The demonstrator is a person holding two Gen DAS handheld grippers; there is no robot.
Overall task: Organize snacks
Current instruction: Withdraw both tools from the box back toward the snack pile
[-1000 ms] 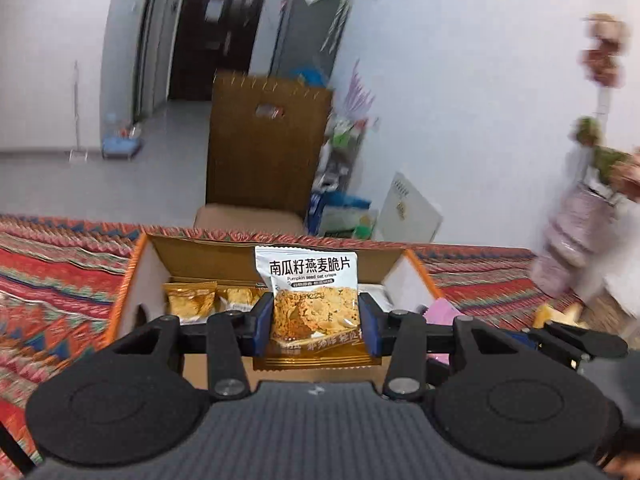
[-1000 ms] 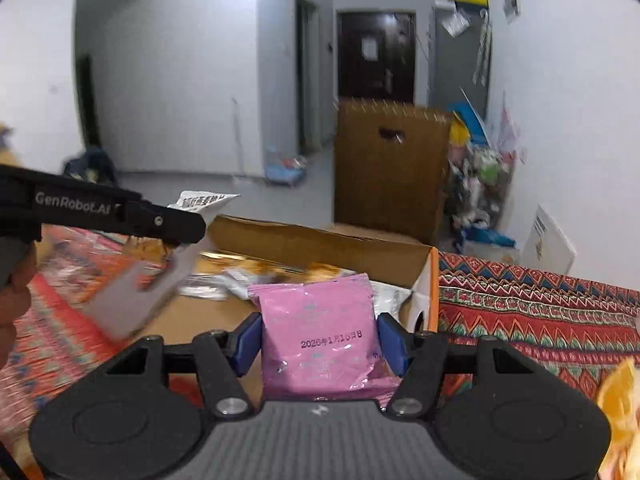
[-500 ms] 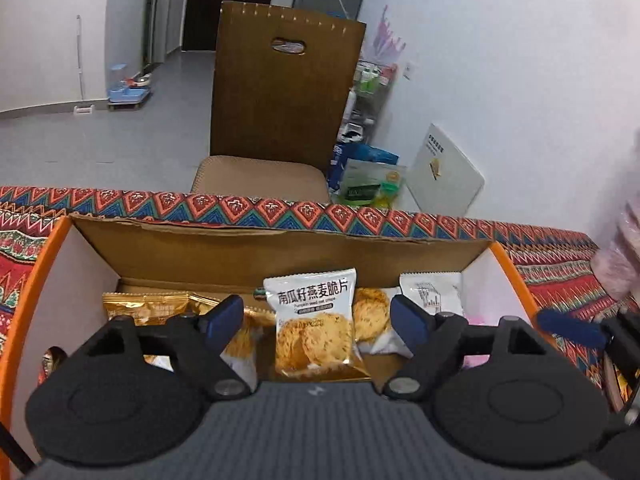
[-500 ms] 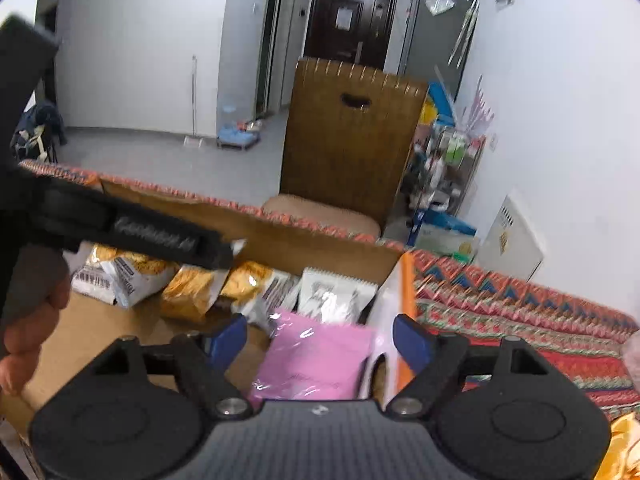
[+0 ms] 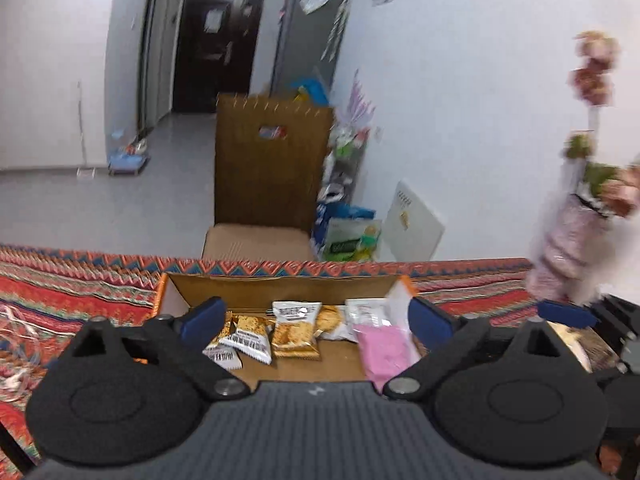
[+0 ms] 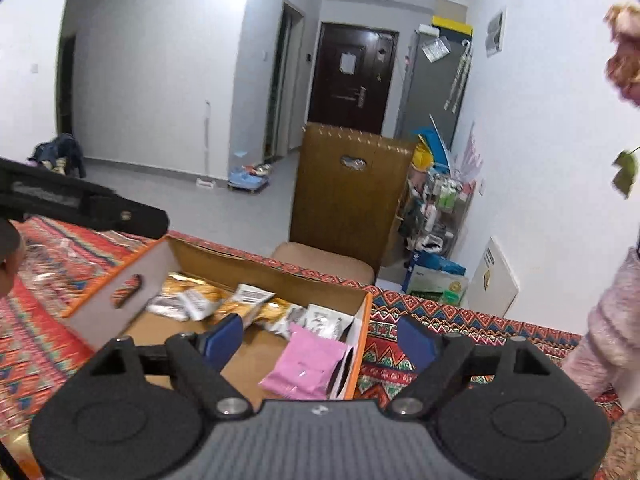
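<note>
An open cardboard box (image 5: 280, 288) with orange edges sits on the patterned tablecloth; it also shows in the right wrist view (image 6: 104, 316). Inside lie several snack packets: a pumpkin-seed cracker packet (image 5: 296, 334), golden packets (image 5: 248, 338) and a pink packet (image 5: 386, 346), which also shows in the right wrist view (image 6: 308, 366). My left gripper (image 5: 316, 320) is open and empty above the box's near side. My right gripper (image 6: 320, 342) is open and empty above the box's right end. The left gripper's arm (image 6: 80, 208) crosses the right wrist view at the left.
A tall brown chair back (image 5: 272, 168) stands behind the table. A pink vase with flowers (image 5: 572, 240) stands at the table's right. More snack packets (image 5: 576, 344) lie on the cloth at right. Clear plastic wrap (image 5: 16, 344) lies at left.
Both grippers opened and let go of their packets, the cracker packet and the pink packet, which now lie in the box. Both grippers have pulled back and up from the box.
</note>
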